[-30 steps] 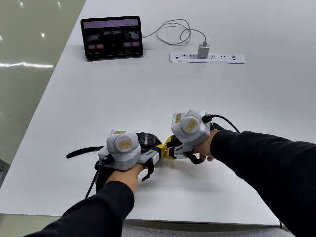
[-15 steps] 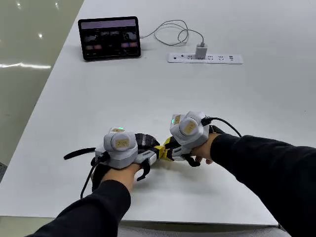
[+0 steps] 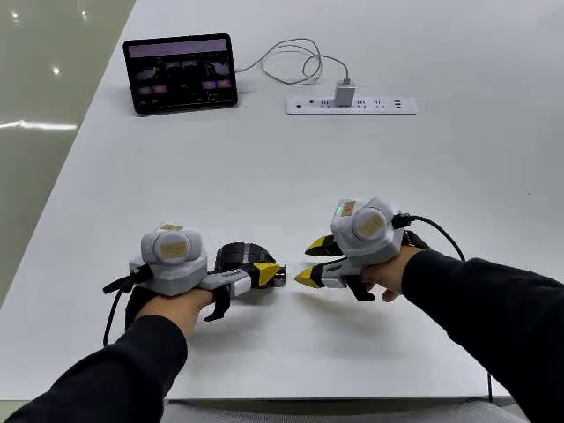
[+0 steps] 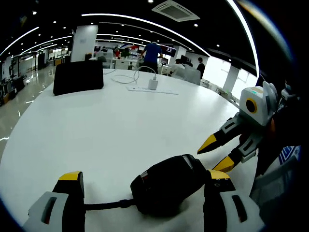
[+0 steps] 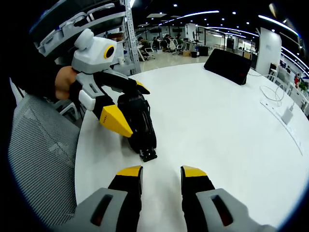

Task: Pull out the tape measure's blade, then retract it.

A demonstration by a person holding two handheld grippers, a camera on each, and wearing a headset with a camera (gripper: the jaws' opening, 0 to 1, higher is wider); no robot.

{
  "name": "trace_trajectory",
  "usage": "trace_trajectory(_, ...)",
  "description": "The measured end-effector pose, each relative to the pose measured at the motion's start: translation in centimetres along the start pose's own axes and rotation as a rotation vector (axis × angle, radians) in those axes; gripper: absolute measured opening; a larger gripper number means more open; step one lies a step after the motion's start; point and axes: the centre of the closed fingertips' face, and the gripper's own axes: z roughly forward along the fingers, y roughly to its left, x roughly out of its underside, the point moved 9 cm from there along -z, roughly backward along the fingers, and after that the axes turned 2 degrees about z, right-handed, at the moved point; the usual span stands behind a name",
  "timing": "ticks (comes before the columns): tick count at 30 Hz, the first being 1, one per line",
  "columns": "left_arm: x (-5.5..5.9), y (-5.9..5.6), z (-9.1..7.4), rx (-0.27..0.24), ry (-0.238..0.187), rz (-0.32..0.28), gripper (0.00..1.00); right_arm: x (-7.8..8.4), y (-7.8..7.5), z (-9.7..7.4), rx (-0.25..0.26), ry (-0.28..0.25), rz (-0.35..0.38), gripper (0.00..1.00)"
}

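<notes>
Here, the tape measure [image 3: 240, 256] lies on the near part of the white desk [image 3: 264, 167], a little left of the middle, a black case resting flat on the surface. The left gripper [image 3: 263, 270] reaches in from the left and sits low beside it, held in a hand in a dark sleeve. In the left gripper view its yellow-tipped fingers [image 4: 71, 186] stand wide apart with the case lying between them. The case is close against the right-hand finger and clear of the left-hand one, so they are not clamped on it. A thin black cord [image 4: 104, 205] runs from the case toward the left-hand finger. The right gripper [image 3: 307, 263] comes in from the right and points at the tape measure, near it but apart from it, with bare desk between them. Its fingers [image 5: 128, 176] are parted by a narrow gap and hold nothing. In the right gripper view the narrow end of the case points toward them, and the left gripper sits over the case's far end. No length of blade can be seen drawn out of the case. At the far left of the desk a dark tablet [image 3: 181, 72] is propped up with its screen lit. To its right a white power strip [image 3: 350, 106] lies flat with a white charger [image 3: 344, 92] plugged into it, and a grey cable [image 3: 304, 55] loops from the charger back toward the tablet. A grey mesh chair back [image 5: 38, 145] shows at the near edge of the desk.
</notes>
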Motion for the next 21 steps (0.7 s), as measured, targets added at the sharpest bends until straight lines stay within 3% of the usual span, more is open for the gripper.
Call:
trace_trajectory(3, 0.3, 0.7, -0.6, 0.056, 0.011, 0.011, 1.0, 0.5, -0.2, -1.3, 0.025, -0.021, 0.029, 0.29)
trace_trajectory(4, 0.2, 0.5, -0.8, 0.094, -0.007, 0.013, 1.0, 0.7, -0.3, -1.6, 0.034, -0.025, 0.03, 0.3)
trace_trajectory(9, -0.1, 2.1, -2.0, 0.112, -0.048, 0.032, 1.0, 1.3, -0.4, -3.4, 0.089, -0.065, 0.079, 0.35)
trace_trajectory(14, 0.1, 2.7, -3.0, 0.089, -0.007, 0.123, 1.0, 2.6, -0.3, -4.7, 0.117, -0.045, 0.1, 0.41)
trace_trajectory(21, 1.3, 2.6, -3.7, 0.114, 0.029, 0.136, 1.0, 4.5, -0.7, -7.1, 0.169, -0.042, 0.094, 0.48)
